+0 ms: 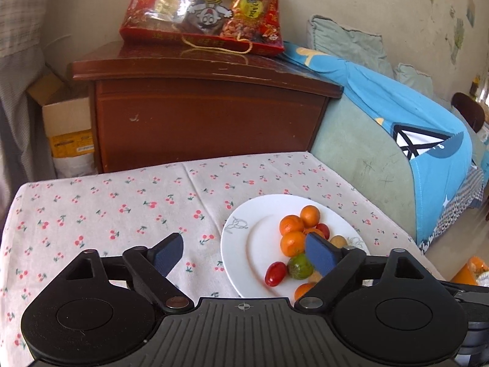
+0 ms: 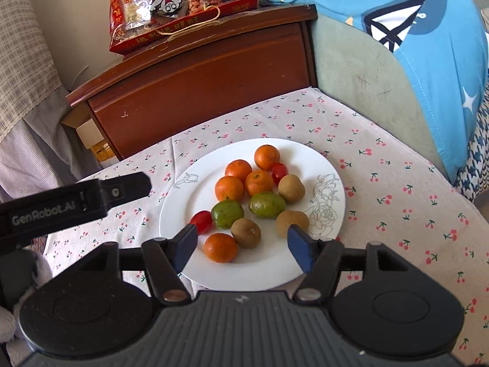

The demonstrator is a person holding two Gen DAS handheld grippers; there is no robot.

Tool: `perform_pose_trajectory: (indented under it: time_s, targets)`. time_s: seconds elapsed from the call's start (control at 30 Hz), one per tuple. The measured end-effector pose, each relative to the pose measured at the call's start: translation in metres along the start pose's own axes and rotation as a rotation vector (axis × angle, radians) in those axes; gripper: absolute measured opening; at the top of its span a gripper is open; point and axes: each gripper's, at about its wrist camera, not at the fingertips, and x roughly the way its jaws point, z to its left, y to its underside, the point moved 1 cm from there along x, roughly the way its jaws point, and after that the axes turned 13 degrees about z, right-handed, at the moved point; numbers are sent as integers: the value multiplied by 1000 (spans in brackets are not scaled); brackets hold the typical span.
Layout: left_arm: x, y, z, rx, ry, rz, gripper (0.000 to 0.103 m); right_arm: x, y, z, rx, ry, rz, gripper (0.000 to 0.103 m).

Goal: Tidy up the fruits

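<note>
A white plate (image 2: 318, 165) (image 1: 241, 244) on the cherry-print tablecloth holds mixed fruit: several oranges (image 2: 229, 188) (image 1: 292, 243), two green fruits (image 2: 266, 204) (image 1: 300, 266), brown kiwis (image 2: 246, 232), and cherry tomatoes (image 2: 202, 221) (image 1: 275, 273). My right gripper (image 2: 243, 247) is open and empty, hovering over the plate's near edge with an orange (image 2: 220, 247) and a kiwi between its fingers. My left gripper (image 1: 244, 255) is open and empty, left of the plate's middle; its right finger (image 1: 321, 255) hides some fruit. The left gripper's side also shows in the right wrist view (image 2: 76, 205).
A brown wooden cabinet (image 1: 207, 116) stands behind the table with a red snack bag (image 1: 207, 6) on top. A green sofa with a blue cloth (image 1: 428, 128) is at the right. A cardboard box (image 1: 67, 128) sits left of the cabinet.
</note>
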Motion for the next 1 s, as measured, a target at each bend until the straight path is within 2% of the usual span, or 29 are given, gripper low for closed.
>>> perform_pose_trajectory:
  time_s: [0.17, 0.2, 0.3, 0.5, 0.67, 1.0]
  targets:
    - [-10, 16, 11, -137, -63, 75, 92, -12, 5, -6, 19, 45, 20, 83]
    - [-11, 18, 12, -155, -79, 89, 93, -14, 6, -7, 18, 64, 30, 86]
    - [-16, 25, 13, -191, -124, 128, 94, -18, 11, -7, 12, 97, 47, 88]
    - [-20, 31, 3, -192, -215, 185, 95, -22, 16, -8, 6, 113, 76, 93]
    - [-24, 29, -11, -177, -264, 195, 95, -26, 12, -10, -6, 126, 90, 97]
    - [-11, 18, -36, -114, -339, 223, 95, -17, 3, -24, 36, 127, 131, 99]
